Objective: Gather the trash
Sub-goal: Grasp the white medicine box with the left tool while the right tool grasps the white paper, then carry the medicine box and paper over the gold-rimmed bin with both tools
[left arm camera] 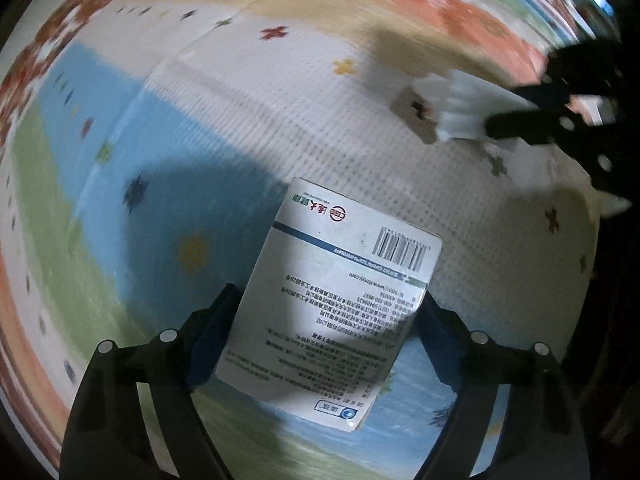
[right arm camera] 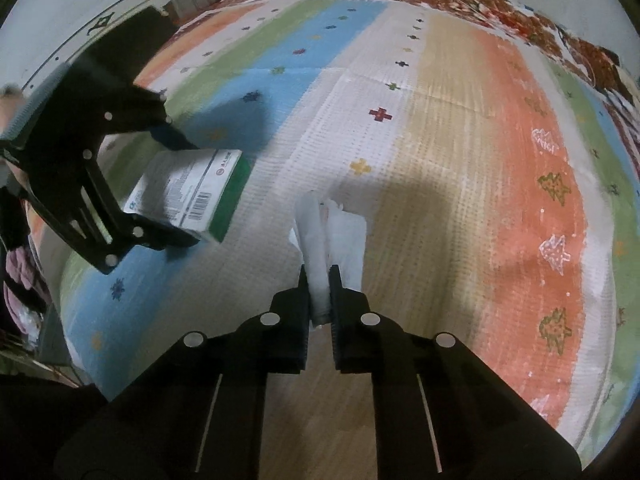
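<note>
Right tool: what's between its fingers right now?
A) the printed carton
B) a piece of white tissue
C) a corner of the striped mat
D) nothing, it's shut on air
B: in the right wrist view the right tool is pinched shut on the white tissue; the printed carton lies off to the side, by the left tool.
</note>
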`<state>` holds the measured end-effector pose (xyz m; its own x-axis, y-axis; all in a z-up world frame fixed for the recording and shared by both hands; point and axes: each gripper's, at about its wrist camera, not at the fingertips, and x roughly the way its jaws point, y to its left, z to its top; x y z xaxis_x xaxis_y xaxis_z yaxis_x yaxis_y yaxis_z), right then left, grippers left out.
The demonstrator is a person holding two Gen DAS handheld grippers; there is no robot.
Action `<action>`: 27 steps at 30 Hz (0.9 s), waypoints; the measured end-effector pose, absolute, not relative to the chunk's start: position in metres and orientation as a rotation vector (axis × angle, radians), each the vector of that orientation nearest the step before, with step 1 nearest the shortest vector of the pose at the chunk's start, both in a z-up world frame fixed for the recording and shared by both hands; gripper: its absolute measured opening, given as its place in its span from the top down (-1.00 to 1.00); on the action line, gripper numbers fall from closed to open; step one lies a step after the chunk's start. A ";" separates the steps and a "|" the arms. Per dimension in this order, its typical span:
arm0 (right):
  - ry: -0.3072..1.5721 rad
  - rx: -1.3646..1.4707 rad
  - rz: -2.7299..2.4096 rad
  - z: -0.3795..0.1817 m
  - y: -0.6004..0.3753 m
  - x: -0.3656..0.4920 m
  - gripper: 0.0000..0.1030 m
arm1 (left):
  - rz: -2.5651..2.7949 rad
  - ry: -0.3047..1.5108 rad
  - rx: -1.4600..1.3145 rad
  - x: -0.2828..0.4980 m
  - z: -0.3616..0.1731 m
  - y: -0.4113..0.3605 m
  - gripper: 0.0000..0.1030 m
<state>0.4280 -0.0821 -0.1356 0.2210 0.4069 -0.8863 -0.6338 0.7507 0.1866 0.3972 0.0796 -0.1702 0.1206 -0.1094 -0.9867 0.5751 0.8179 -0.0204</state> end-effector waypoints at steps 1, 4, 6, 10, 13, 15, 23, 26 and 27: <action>1.137 -0.230 0.724 -0.133 -0.083 0.427 0.85 | -0.490 1.369 0.387 0.394 -0.169 0.081 -0.59; 1.147 -0.211 0.715 -0.128 -0.086 0.421 0.85 | -0.387 1.359 0.284 0.382 -0.164 0.088 -0.57; 1.146 -0.215 0.714 -0.124 -0.086 0.415 0.85 | -0.319 1.344 0.186 0.373 -0.159 0.095 -0.56; 1.162 -0.183 0.711 -0.110 -0.091 0.403 0.85 | -0.207 1.323 -0.006 0.347 -0.150 0.104 -0.55; 1.168 -0.181 0.704 -0.101 -0.094 0.394 0.85 | -0.157 1.335 -0.103 0.328 -0.143 0.101 -0.55; 1.165 -0.177 0.706 -0.095 -0.097 0.388 0.85 | -0.124 1.339 -0.122 0.319 -0.141 0.103 -0.54; 1.138 -0.166 0.715 -0.060 -0.113 0.353 0.85 | 0.060 1.265 -0.287 0.273 -0.098 0.096 -0.53; 1.107 -0.154 0.725 -0.043 -0.120 0.336 0.86 | 0.071 1.211 -0.352 0.254 -0.077 0.094 -0.53; 1.080 -0.149 0.733 -0.035 -0.123 0.329 0.86 | 0.070 1.186 -0.377 0.247 -0.070 0.093 -0.52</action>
<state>0.3294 -0.1226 -0.0349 0.2638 0.4695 -0.8426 -0.6090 0.7585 0.2320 0.2469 0.0928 -0.0698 0.3810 -0.1429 -0.9135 -0.2493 0.9355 -0.2504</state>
